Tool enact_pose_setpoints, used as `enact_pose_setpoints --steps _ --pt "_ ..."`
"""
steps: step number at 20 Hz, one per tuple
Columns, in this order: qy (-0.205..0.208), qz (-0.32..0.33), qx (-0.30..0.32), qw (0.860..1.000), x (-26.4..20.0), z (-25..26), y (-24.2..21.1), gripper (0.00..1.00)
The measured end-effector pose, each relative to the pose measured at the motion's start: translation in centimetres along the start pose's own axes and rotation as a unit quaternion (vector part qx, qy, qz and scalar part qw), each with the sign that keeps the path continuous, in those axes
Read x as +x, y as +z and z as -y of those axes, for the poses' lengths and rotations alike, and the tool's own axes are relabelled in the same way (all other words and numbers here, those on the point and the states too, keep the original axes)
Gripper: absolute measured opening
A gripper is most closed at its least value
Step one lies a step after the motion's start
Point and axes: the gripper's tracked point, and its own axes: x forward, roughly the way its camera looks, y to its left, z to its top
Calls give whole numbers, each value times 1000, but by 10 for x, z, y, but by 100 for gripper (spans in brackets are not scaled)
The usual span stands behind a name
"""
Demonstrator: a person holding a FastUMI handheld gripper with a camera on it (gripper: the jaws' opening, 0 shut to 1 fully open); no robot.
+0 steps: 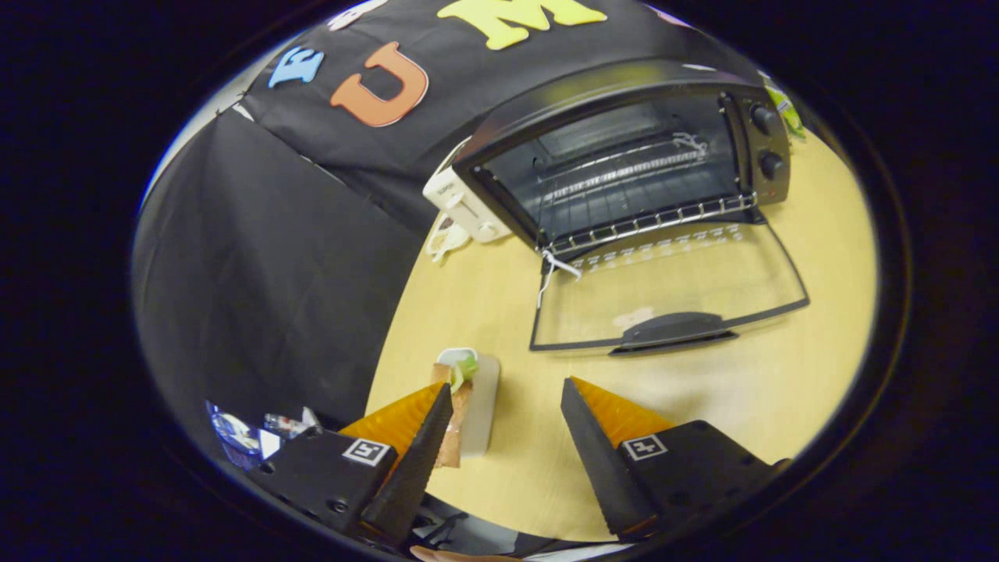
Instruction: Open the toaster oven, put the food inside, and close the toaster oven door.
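A black toaster oven (pixel 624 156) stands at the far side of the wooden table (pixel 741 390), its glass door (pixel 671 293) folded down flat with the handle toward me. A wire rack (pixel 648 215) shows inside. A sandwich (pixel 468 402) with white bread, a brown layer and green leaf lies on the table right by my left fingertip, partly hidden behind it. My gripper (pixel 507 394) hovers open just above the table, nothing between its fingers. The sandwich is at the left finger's inner side, not clamped.
A white appliance (pixel 468 207) with a cord sits left of the oven against the black cloth wall. A white string (pixel 556 269) hangs from the oven's front left corner. The table edge runs close on the left of the sandwich.
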Motion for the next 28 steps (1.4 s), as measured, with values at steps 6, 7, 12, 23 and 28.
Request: enact_pose_setpoints --steps 6,7,12,23,28 --pt "77 -95 19 992 17 -35 -30 86" --pt "88 -105 21 990 19 -40 -32 84" --pt "92 -139 67 984 34 -34 -35 63" --pt "128 -131 68 981 28 -44 -39 37" --pt "175 -79 56 980 7 -58 -20 37"
